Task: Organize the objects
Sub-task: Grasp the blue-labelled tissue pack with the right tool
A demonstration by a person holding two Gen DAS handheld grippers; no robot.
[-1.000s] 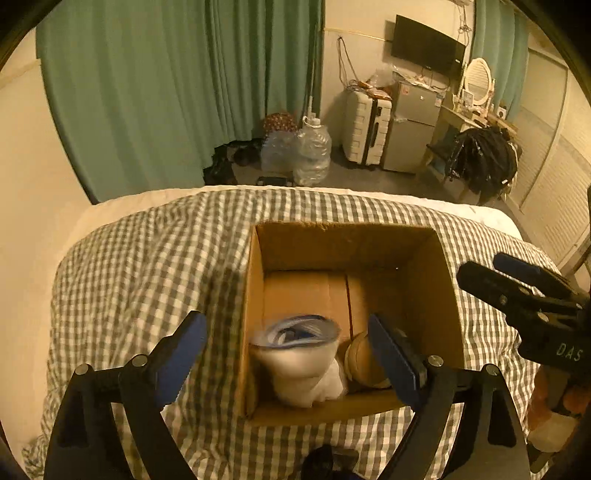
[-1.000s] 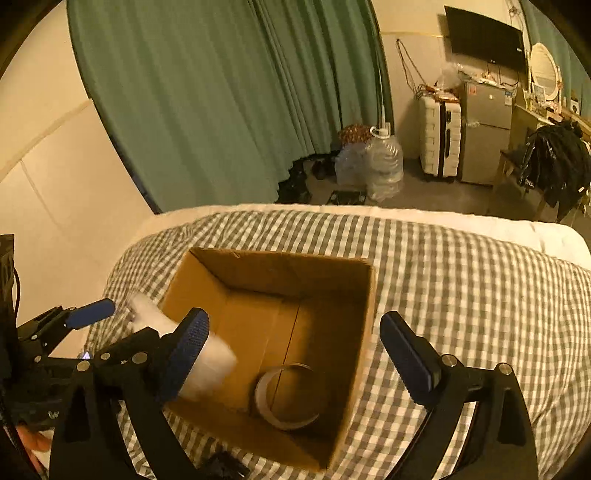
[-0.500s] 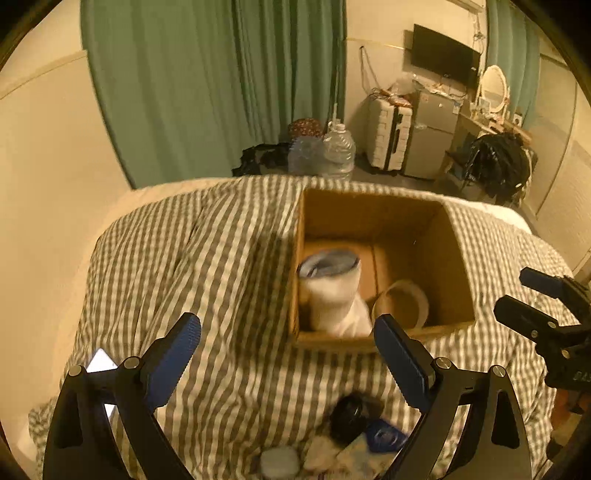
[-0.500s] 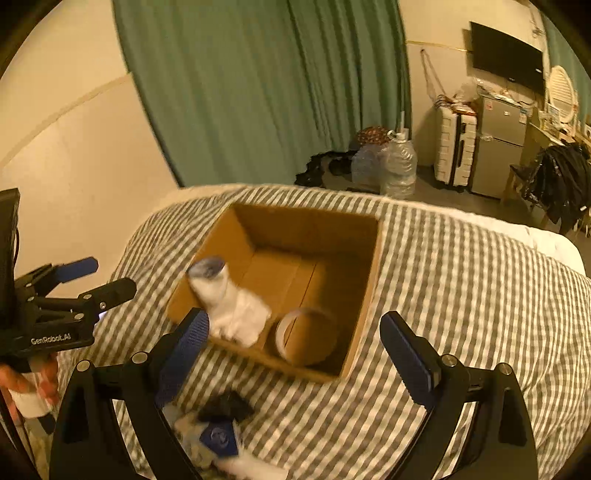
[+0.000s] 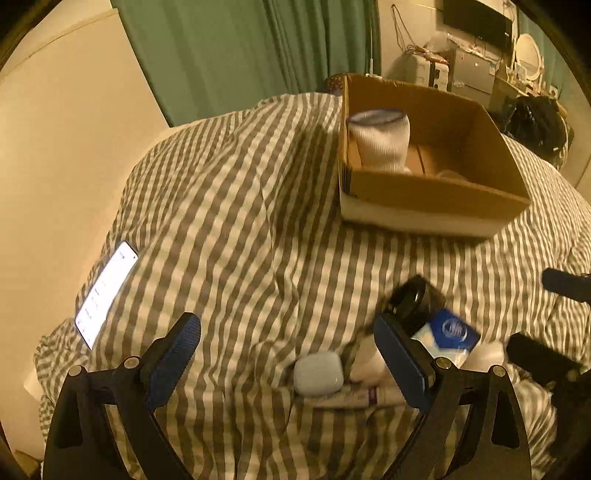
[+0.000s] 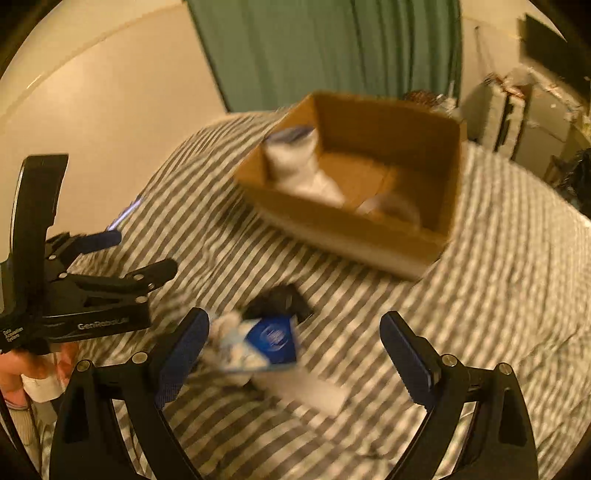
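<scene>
Box [image 5: 424,192]: open brown cardboard, sits on the checked duvet [image 5: 240,221] toward the far end of the bed. Outer near wall paler along its lower strip. Inside, at the left wall: a white ribbed sock [image 5: 380,142] with a dark-edged cuff, standing upright, its cuff level with the box rim. A pale rounded item lies on the box floor to the right; mostly hidden by the near wall, cannot identify.

Loose pile on the duvet, near side, well apart from the box: a black round-ended object [image 5: 415,301], a blue-and-white packet [image 5: 448,334] touching it, a pale grey rounded case [image 5: 318,373] just left, and pale soft items beneath and beside. Right wrist view is motion-blurred; same pile visible, packet [image 6: 273,339] between the fingers' lines.

Left gripper [image 5: 288,354]: jaws wide apart, nothing between the pads; the grey case lies below the gap, the right finger overlaps the packet in view. The jaws have just been opening. Right gripper [image 6: 293,350]: jaws wide apart, empty, above the pile.

Surface: duvet grey-and-white check, rumpled, folds running toward the box. A lit phone [image 5: 105,291] lies at its left edge.

Room: green curtain [image 5: 240,48] behind, cream wall at left, a wall-mounted TV [image 5: 476,18] and cluttered furniture at far right.
</scene>
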